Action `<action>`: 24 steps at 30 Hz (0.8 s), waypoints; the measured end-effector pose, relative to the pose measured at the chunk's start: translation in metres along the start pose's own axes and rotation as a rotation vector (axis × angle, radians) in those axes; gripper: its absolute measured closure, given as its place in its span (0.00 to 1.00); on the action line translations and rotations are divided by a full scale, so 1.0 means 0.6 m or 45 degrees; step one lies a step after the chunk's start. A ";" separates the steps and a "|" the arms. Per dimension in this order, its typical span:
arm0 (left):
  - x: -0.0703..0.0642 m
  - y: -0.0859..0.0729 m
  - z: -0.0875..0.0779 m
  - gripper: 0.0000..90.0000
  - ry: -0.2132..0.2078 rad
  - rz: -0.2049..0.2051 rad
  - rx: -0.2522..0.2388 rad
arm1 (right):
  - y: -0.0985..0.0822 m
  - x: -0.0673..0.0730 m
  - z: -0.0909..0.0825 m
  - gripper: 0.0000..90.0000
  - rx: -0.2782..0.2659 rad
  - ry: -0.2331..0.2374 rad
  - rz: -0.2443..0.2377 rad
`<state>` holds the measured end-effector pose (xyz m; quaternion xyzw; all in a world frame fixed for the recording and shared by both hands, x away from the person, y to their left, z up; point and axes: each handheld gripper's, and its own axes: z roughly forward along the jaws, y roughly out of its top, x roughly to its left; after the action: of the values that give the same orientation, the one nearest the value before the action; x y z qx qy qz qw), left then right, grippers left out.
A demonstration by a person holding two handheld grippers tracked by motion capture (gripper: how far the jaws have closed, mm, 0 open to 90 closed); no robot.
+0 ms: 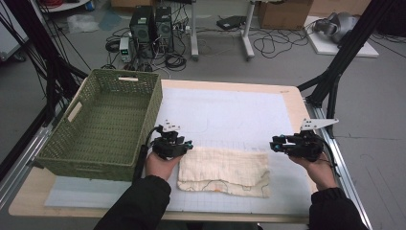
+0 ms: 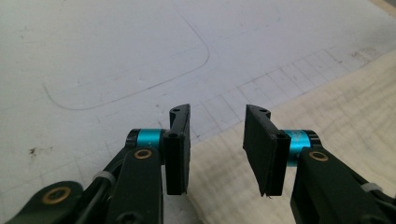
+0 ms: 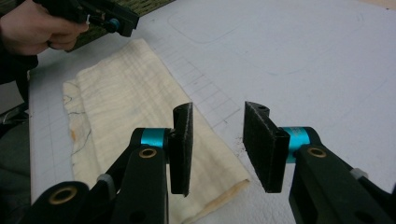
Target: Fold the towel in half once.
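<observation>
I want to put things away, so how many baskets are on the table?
1. The green basket stands at the table's left edge, left of the left gripper and the folded cloth. Nothing shows inside it, though its near wall hides part of the bottom.

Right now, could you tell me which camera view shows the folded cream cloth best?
The high view: the whole folded cream cloth lies flat on the white mat. The right gripper view shows most of it lengthwise; the left gripper view shows one edge.
</observation>
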<state>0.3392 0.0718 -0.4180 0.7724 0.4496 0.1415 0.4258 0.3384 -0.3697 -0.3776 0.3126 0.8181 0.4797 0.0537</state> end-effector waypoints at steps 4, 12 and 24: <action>0.003 -0.007 0.006 0.67 0.014 0.000 0.022 | -0.007 -0.003 0.022 0.70 0.071 -0.006 -0.006; 0.005 -0.016 0.023 0.64 0.063 0.042 0.106 | -0.039 -0.024 0.078 0.65 0.248 -0.033 0.035; 0.009 -0.007 0.031 0.97 0.124 -0.021 -0.016 | -0.024 -0.034 0.104 0.95 0.325 -0.042 -0.015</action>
<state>0.3510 0.0670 -0.4334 0.7580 0.4755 0.1782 0.4093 0.3723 -0.3388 -0.4270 0.3198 0.8734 0.3660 0.0296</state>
